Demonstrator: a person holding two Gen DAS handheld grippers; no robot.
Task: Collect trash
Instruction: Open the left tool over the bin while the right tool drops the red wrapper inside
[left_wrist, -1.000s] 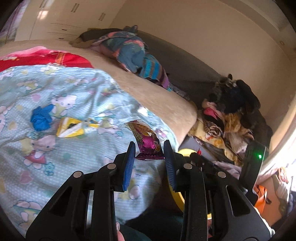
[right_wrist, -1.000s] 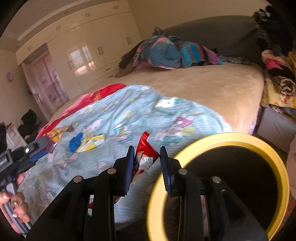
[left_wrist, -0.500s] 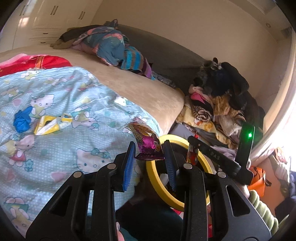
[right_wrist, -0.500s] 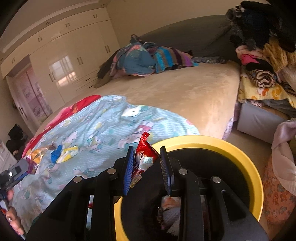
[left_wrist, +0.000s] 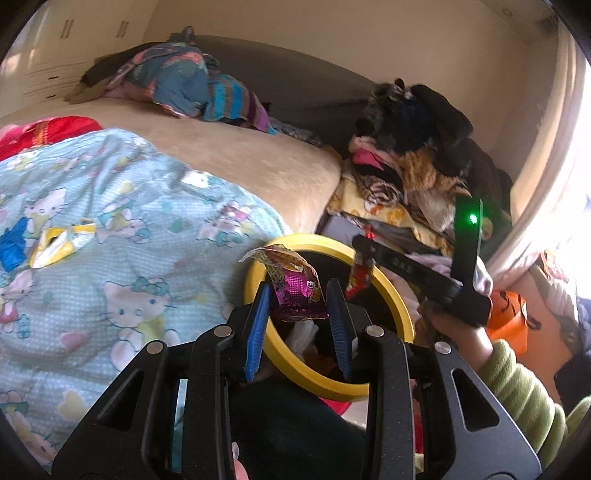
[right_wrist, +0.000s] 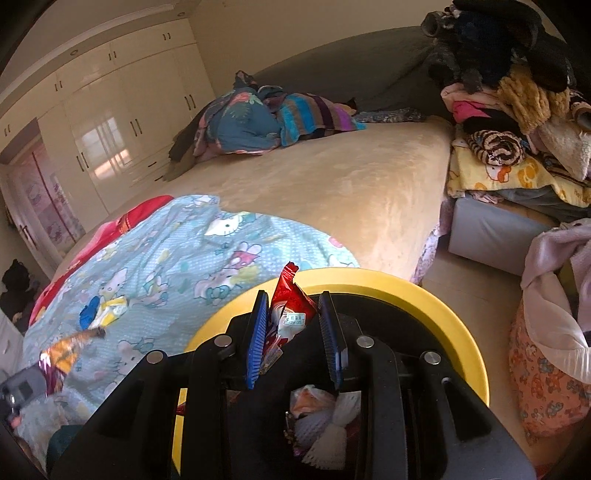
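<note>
**Both wrappers over the bin, drop step coming up**

Left gripper (left_wrist: 297, 314) is pinching a crinkled purple-and-gold foil snack wrapper (left_wrist: 295, 291), jaws narrowly apart and pressing on it, hanging over the near-left rim of the round yellow-rimmed black trash bin (left_wrist: 400, 314). Right gripper (right_wrist: 293, 332) is clamping a red glossy snack packet (right_wrist: 290, 314) the same way, jaws nearly closed on it, hovering over the bin mouth. White and orange crumpled rubbish (right_wrist: 321, 417) is already lying inside the bin.

Judged step: carrying is ending, release is next. Next move calls for both claws spreading while well inside the rim; the left wrapper is sitting close to the rim, so it probably needs nudging toward the centre.

Farther off, a blue crumpled scrap (left_wrist: 13, 247) and a yellow-white torn wrapper (left_wrist: 61, 242) are lying on the light-blue cartoon-cat blanket (left_wrist: 140, 229) toward the bed's left edge, waiting for collection.
</note>
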